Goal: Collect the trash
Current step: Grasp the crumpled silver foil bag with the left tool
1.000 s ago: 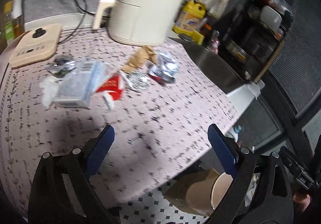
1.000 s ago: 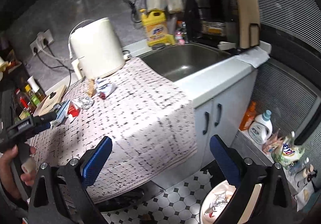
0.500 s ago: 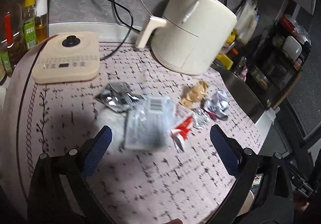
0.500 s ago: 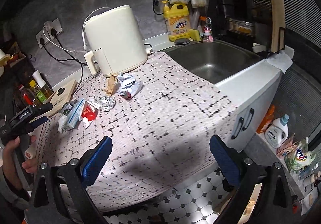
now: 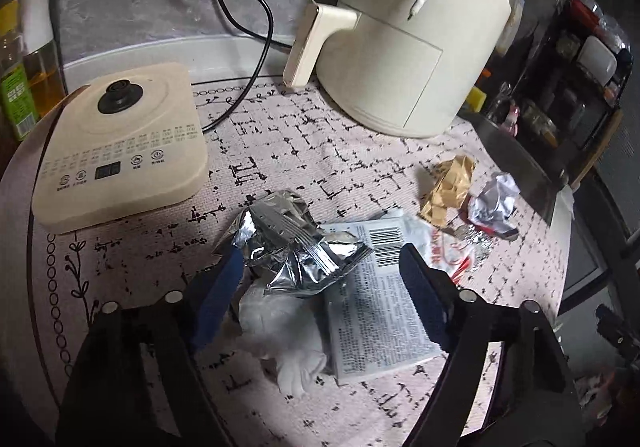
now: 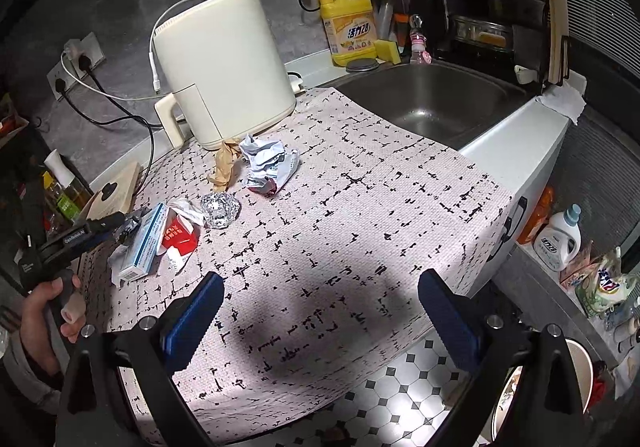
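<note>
Trash lies on the patterned counter cloth (image 5: pixel 320 167). My left gripper (image 5: pixel 320 275) is open, its blue fingers on either side of a crumpled silver foil bag (image 5: pixel 296 247) and above a white tissue (image 5: pixel 280 323). A flat white packet with a barcode (image 5: pixel 380 299), a red and white wrapper (image 5: pixel 448 251), brown crumpled paper (image 5: pixel 450 185) and a crumpled white wrapper (image 5: pixel 494 203) lie to its right. My right gripper (image 6: pixel 320 311) is open and empty over the cloth's front edge. From there I see a foil ball (image 6: pixel 220 209) and the left gripper (image 6: pixel 80 235).
A cream air fryer (image 5: pixel 412 43) stands at the back. A cream kettle base (image 5: pixel 116 143) sits at the left, with oil bottles (image 5: pixel 24 59) beyond. A sink (image 6: pixel 432 99) and yellow detergent jug (image 6: pixel 352 27) are to the right. A bin (image 6: pixel 540 387) stands on the tiled floor.
My left gripper has moved forward and down over the pile, so the silver foil bag now lies between its fingers. My right gripper has moved slightly closer to the counter.
</note>
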The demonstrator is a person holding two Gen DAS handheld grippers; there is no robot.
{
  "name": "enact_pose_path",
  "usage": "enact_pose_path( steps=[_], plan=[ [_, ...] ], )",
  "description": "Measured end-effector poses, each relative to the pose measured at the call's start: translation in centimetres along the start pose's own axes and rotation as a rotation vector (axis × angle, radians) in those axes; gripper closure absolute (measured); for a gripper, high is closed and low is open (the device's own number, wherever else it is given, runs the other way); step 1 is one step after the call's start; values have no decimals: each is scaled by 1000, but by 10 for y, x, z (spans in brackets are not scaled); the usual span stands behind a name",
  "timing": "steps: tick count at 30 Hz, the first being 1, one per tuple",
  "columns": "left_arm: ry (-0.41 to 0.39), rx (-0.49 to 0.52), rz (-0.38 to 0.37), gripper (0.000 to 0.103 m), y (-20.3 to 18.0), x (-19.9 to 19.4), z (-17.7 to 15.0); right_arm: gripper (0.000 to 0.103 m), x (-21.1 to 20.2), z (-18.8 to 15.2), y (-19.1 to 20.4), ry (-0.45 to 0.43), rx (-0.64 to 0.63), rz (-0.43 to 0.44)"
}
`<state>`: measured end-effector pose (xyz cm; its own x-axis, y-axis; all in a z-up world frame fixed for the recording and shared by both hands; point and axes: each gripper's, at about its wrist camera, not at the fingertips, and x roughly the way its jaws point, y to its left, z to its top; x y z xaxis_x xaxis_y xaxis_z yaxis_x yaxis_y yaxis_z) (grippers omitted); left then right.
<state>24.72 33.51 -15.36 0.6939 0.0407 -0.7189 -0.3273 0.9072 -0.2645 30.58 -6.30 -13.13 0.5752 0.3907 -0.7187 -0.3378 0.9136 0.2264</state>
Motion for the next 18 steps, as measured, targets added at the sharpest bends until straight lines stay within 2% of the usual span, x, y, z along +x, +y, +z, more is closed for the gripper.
enact_pose_path(
  steps=[2,3,4,5,6,7,16,17,18],
  plan=[
    [19,23,0,35,-1,6,-2,8,4,2,5,3,-4,-5],
    [27,30,-3,45,0,9,-2,8,6,4,8,6,-7,-5],
    [36,36,-8,59,0,11,-2,8,8,5,11,8,-9,-3],
    [50,44,-10,69,0,13,-2,8,11,7,14,9,-12,1],
    [64,46,-11,88,1,15,-1,8,13,8,17,10,-16,4],
    [78,40,-19,99,3,17,0,8,16,11,22,11,-24,10],
    [-16,-10,-42,100,18,-14,11,13,55,28,63,52,-106,69],
    [-21,-10,-44,99,18,-16,13,13,58,29,67,55,-112,74],
    [-17,-13,-57,87,19,-17,14,13,61,31,69,57,-114,78]
  ],
)
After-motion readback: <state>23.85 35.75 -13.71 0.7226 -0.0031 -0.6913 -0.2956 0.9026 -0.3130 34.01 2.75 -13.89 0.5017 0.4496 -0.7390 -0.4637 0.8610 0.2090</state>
